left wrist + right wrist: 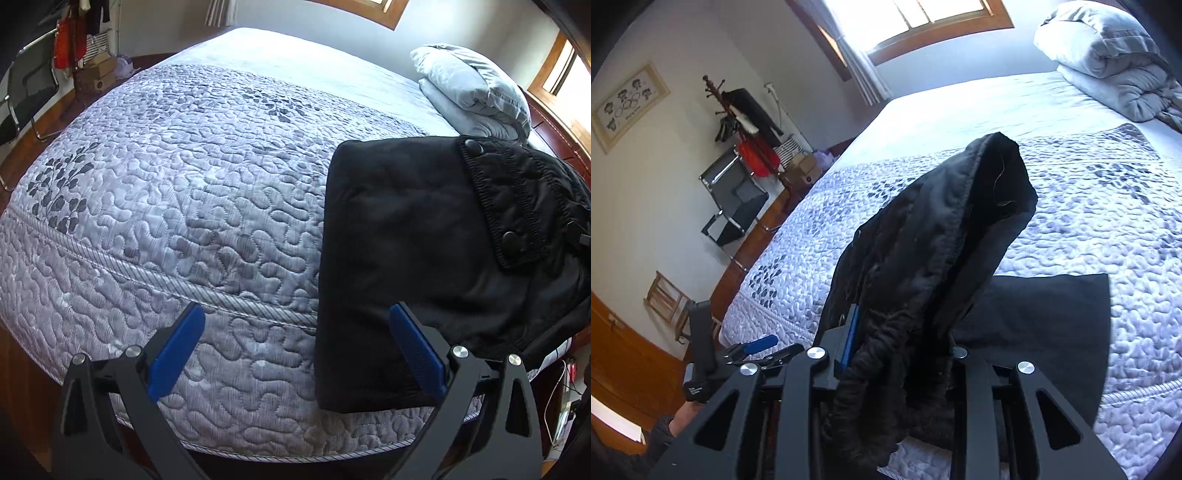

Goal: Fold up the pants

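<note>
Quilted grey bedspread (166,206) fills the scene, pale bedding rolled up at the far corner (476,88), window light pouring in behind. On the near right part of the bed lie the black pants (399,266), already doubled into a thick rectangle, ribbed waistband (506,206) with its two snaps on top at the right.

Left gripper (295,350) hangs over the bed edge with its blue pads spread wide, nothing between them, the right-hand pad just over the bundle's near left corner. Right gripper (901,354) is clamped tight on a bunched handful of the waist end and has it hoisted clear of the quilt, so the fabric stands up in a dark peak (the lower layers lie flat beneath).

This looks like the last fold in hand, the task well along. Next move, I'd judge: carry that lifted end across over the flat part, lay it down square, let go, while the left pins or smooths the stack.
</note>
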`<state>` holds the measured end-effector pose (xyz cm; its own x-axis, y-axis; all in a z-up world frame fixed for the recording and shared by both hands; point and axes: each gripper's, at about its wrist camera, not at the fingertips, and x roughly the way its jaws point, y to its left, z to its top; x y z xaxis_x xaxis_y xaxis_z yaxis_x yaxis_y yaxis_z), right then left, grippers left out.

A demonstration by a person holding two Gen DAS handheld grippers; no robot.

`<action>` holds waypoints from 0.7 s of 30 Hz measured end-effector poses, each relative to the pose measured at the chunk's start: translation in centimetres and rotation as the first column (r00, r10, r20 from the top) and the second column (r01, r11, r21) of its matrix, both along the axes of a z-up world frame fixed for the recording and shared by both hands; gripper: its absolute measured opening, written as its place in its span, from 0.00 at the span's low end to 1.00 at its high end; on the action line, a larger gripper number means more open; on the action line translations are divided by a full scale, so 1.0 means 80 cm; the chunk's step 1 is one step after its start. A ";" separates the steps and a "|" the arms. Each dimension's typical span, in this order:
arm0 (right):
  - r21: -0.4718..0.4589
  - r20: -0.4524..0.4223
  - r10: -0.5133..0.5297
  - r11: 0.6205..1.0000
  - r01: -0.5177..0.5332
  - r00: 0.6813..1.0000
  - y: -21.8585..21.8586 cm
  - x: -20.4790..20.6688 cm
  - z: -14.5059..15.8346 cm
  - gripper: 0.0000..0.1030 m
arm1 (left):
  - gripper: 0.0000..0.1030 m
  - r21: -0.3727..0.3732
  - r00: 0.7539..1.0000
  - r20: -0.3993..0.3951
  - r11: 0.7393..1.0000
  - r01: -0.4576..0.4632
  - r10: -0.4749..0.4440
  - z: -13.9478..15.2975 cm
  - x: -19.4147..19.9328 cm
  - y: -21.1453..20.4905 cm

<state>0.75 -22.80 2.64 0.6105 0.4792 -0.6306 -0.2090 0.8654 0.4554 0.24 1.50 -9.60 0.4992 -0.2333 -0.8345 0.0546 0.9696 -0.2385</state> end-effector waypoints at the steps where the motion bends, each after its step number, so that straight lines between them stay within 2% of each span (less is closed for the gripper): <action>1: 0.007 -0.002 -0.006 1.000 0.006 1.000 -0.006 -0.001 0.001 0.28 | 0.97 0.000 1.000 0.002 1.000 0.003 -0.003 0.000 0.000 -0.002; 11: 0.023 -0.030 -0.063 0.998 0.063 0.998 -0.058 -0.010 -0.001 0.28 | 0.97 0.003 0.999 -0.007 0.999 0.049 -0.049 -0.002 -0.001 -0.023; 21: 0.102 -0.137 -0.121 0.986 0.135 0.983 -0.114 0.010 -0.057 0.28 | 0.97 0.028 0.995 -0.010 0.994 0.103 -0.103 -0.002 -0.002 -0.047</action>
<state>1.54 -31.90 -1.91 0.5877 0.4734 -0.6561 -0.0325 0.8241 0.5655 0.10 -2.28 -9.73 0.4666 -0.2595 -0.8456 0.1527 0.9653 -0.2119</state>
